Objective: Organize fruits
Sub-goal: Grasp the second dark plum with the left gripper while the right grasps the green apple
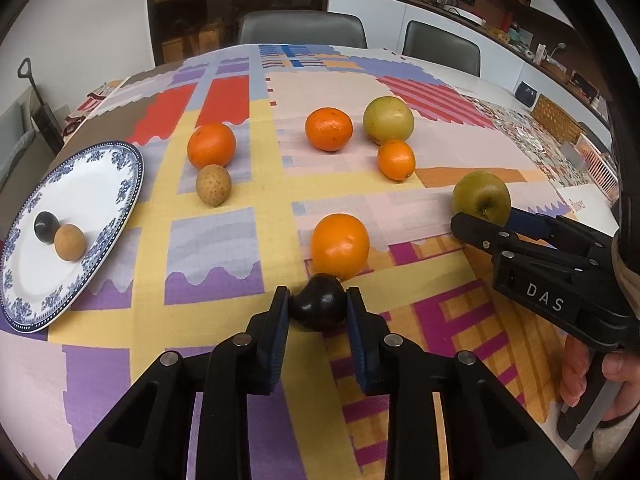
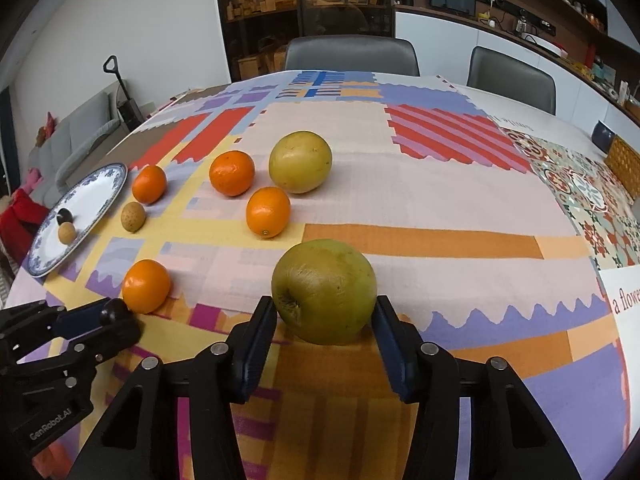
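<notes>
Patterned tablecloth (image 1: 224,240), four oranges (image 1: 339,245), two green apples (image 2: 324,291), one plate (image 1: 92,184)

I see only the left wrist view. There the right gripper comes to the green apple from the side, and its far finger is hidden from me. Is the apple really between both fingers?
Observer: Yes. In the right wrist view the green apple sits centred in the right gripper, and both fingers appear to touch its widest part, one on each side.
Operator: Is it already lifted?
Observer: No. Its underside rests on the tablecloth, with a shadow directly below it.
</notes>
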### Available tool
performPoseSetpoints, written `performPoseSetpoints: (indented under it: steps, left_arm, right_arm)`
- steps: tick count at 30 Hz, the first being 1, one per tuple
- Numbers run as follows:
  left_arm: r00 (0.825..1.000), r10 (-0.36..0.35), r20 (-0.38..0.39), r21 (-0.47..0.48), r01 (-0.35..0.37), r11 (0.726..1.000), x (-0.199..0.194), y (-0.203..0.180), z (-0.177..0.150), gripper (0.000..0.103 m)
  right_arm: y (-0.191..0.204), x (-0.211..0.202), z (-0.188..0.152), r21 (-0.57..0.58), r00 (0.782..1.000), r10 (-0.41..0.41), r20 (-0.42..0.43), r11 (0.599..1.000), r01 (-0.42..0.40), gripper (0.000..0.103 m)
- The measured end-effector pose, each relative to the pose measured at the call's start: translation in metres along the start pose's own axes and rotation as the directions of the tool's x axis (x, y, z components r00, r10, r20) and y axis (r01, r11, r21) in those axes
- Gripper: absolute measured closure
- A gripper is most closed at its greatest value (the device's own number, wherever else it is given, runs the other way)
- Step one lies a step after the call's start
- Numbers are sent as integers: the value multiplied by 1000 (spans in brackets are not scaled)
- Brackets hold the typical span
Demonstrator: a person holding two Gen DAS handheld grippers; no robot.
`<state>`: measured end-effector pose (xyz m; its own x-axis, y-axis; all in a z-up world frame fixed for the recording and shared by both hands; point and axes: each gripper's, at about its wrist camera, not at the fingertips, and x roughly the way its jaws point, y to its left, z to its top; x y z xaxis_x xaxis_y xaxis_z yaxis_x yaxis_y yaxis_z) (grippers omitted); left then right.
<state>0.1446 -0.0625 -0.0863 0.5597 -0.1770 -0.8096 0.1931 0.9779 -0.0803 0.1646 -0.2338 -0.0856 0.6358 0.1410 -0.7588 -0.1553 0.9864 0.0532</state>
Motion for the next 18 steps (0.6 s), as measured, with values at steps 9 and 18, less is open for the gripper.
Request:
performPoseSetpoints:
  steps: [9, 18]
  left_arm:
    - [999, 14, 28, 16, -15, 1000, -9, -1, -1, 76]
    - [998, 19, 56, 21, -20, 1000, -21, 0, -1, 76]
  right_arm:
    - [0, -6, -3, 14, 1000, 9, 20, 1000, -9, 54]
    - [2, -14, -5, 16, 999, 14, 48, 1000, -15, 56]
